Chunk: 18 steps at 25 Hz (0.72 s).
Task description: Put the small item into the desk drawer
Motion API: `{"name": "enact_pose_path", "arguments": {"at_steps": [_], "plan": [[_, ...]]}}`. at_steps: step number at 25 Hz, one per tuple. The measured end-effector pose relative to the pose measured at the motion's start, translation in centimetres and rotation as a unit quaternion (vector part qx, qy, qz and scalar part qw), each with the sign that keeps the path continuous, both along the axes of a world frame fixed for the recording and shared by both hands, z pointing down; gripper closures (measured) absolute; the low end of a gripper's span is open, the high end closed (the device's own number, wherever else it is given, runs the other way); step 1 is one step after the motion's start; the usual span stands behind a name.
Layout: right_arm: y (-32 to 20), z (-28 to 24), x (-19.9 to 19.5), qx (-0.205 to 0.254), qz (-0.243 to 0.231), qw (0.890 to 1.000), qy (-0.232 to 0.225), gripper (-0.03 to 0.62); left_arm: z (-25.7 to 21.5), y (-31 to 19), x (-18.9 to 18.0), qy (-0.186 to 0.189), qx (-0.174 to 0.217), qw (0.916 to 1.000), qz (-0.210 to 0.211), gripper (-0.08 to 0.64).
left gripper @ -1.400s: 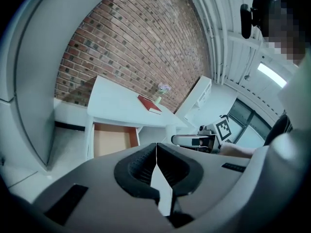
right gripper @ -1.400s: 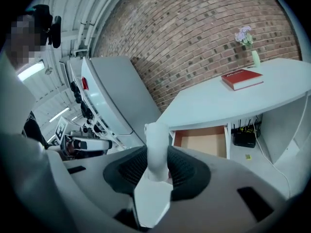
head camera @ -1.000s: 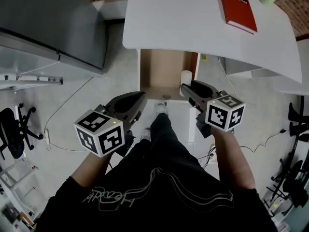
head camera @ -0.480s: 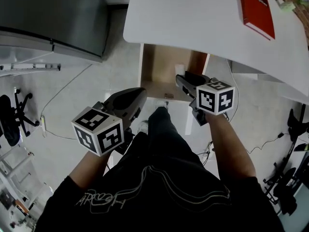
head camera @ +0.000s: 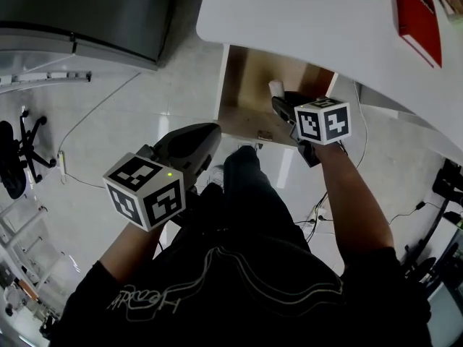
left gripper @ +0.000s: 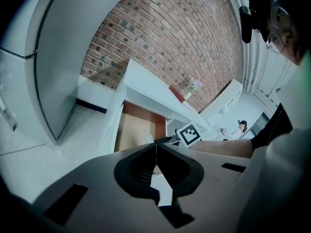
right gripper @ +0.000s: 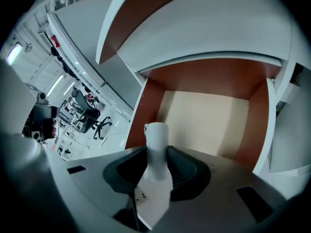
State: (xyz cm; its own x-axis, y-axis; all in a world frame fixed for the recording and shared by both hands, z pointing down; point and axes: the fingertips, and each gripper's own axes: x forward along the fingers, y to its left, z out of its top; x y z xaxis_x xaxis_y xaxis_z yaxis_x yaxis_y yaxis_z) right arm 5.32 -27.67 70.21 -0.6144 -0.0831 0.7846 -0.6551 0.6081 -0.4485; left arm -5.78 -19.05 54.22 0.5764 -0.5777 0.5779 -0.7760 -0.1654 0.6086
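We hold the item (right gripper: 156, 140) in our right tool (right gripper: 156, 165), jaws part-closed on its near end, over the open drawer (right gripper: 209, 123) under the worktop (head camera: 304, 20). It looks light, stiff and smooth, so it may slip; a grip nearer its middle seems safer. Its long axis runs along the jaws, free end pointing into the drawer. Our left tool (left gripper: 156, 149) is closed and empty.

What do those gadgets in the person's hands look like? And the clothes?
Each hand carries a grey, rounded gripper with dark-lined jaws: the left gripper and right gripper. Each bears a white cube printed with black square markers; the left one shows a green light. The person wears a black top with pale line print, forearms bare.
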Motion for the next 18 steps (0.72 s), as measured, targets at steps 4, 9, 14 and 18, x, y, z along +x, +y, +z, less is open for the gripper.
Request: {"name": "enact_pose_path", "arguments": {"at_steps": [4,9,14,18], "plan": [[0.0,3.0,-0.2,-0.001,-0.038,0.998,0.039,0.456,1.0,-0.1,-0.6,0.000,-0.004,1.0000,-0.008,0.537],[1.0,6.6,-0.5,-0.007,-0.103,0.992,0.070,0.456,2.6,0.2,-1.4,-0.002,-0.016,0.9996,-0.024,0.537],[2.2,9.7,-0.8,-0.005,-0.177,0.978,0.108,0.456,4.1,0.8,-1.9,-0.001,-0.025,0.9991,-0.035,0.537],[2.9,11.6,-1.0,-0.009,-0.225,0.966,0.129,0.454,4.9,1.1,-2.3,0.000,-0.034,0.9986,-0.041,0.537]]}}
